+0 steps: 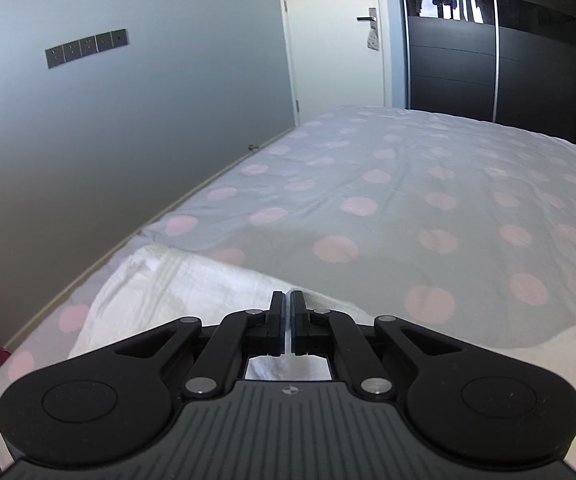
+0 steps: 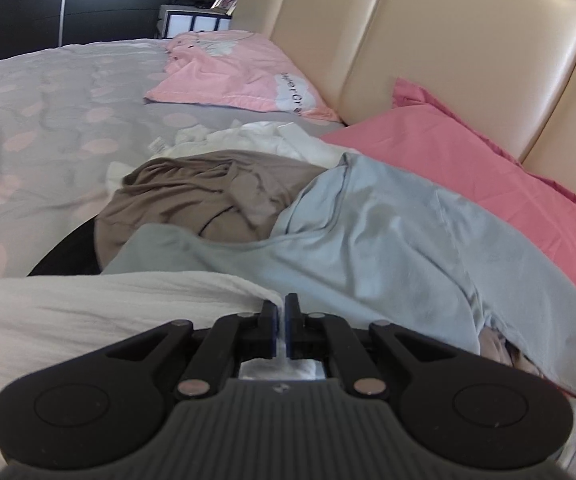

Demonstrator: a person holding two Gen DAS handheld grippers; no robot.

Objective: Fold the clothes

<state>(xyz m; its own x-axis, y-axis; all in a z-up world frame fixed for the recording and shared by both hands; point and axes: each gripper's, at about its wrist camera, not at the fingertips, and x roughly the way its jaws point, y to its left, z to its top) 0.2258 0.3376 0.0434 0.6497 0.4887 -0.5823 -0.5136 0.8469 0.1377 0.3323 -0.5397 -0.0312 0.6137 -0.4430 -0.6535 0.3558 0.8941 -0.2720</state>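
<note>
A bedroom: a grey polka-dot bedspread (image 1: 408, 184) runs toward dark wardrobe doors (image 1: 500, 40) at one o'clock, with a cream padded headboard (image 2: 428, 52) at the other end. The left gripper (image 1: 286, 300) has its jaws all but closed on an edge of the white garment (image 1: 175, 284), which lies low on the bed at eight o'clock. The right gripper (image 2: 281, 304) likewise pinches white cloth (image 2: 87, 304), with a pale blue garment (image 2: 388, 240) and a brown one (image 2: 215, 188) heaped beyond at twelve. I'd say keep both pinches firm, hold the edge taut and level between them, and lay it clear of the heap.
</note>
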